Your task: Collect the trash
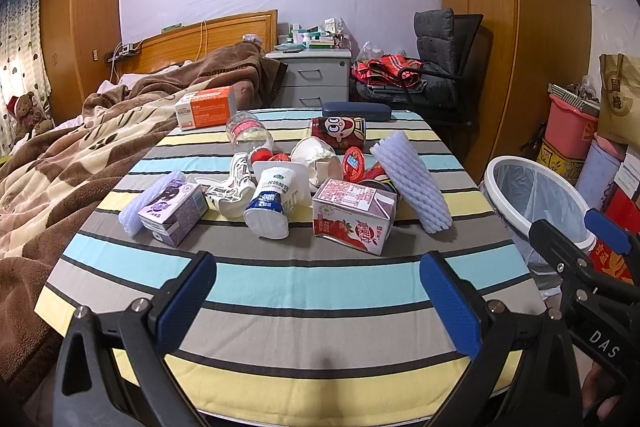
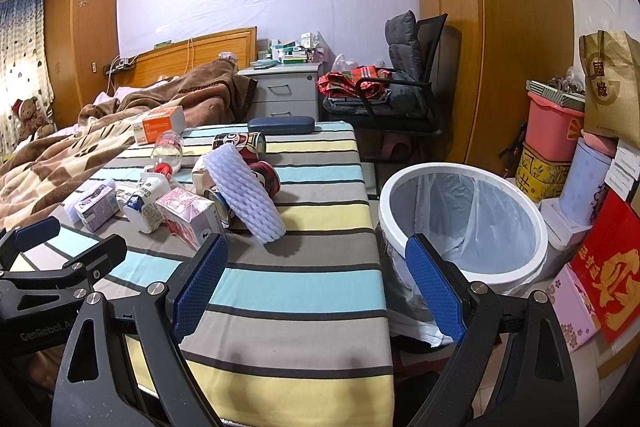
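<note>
Striped table [image 2: 304, 291] edge, white bin [image 2: 464, 223] beside

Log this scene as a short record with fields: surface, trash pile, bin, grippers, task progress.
surface: table with a striped cloth, beside a bed
trash pile: pink strawberry carton, purple carton, yogurt bottle, foam sleeve, red can, clear bottle, all lying on the cloth
bin: white-rimmed bin with a clear liner, off the table's right edge; no trash visible inside
left gripper: jaws open, holding nothing
right gripper: jaws open, holding nothing
task progress: nothing picked up yet
</note>
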Action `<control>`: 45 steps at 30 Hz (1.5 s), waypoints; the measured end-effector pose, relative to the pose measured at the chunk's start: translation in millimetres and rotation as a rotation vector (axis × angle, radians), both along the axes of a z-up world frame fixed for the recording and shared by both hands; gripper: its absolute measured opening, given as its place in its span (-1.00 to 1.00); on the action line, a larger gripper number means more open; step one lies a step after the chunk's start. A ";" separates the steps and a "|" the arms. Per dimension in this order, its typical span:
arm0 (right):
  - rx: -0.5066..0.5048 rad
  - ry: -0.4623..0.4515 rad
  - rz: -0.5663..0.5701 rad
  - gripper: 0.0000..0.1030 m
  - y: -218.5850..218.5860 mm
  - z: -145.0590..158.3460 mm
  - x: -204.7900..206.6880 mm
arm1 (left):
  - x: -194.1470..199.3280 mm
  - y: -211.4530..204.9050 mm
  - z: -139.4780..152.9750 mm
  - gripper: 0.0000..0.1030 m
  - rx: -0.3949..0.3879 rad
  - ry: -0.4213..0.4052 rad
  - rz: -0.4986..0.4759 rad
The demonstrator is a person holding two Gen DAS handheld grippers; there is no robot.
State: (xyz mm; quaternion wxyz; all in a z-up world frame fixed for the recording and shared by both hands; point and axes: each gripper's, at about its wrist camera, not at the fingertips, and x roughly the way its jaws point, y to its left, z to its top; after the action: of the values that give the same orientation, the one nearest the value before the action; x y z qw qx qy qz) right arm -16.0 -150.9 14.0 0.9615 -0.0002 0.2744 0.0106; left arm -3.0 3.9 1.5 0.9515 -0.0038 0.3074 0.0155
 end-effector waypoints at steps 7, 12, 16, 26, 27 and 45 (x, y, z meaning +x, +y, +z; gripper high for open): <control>0.002 0.000 0.000 0.79 -0.3 0.1 -0.1 | -0.6 0.8 0.4 1.00 0.001 -0.002 0.001; 0.002 -0.002 0.001 0.79 -0.7 0.2 -0.8 | -1.0 0.8 1.0 1.00 0.002 -0.002 0.001; 0.003 0.000 0.001 0.79 -1.0 0.4 -0.2 | -1.8 1.3 2.1 1.00 0.003 -0.006 0.000; 0.004 -0.001 0.000 0.79 -0.5 0.3 -0.4 | -2.2 1.2 2.7 1.00 0.004 -0.006 0.000; 0.003 -0.002 -0.001 0.79 -0.4 0.3 -0.3 | -2.3 1.2 2.6 1.00 0.004 -0.006 0.001; 0.003 -0.003 -0.003 0.79 -1.0 0.9 -0.2 | -2.7 1.8 2.9 1.00 0.004 -0.007 0.000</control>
State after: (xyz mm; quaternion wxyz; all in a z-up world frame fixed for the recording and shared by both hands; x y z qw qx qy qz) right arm -16.2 -151.9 14.9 0.9619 0.0015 0.2732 0.0097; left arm -5.7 5.7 4.4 0.9526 -0.0021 0.3038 0.0162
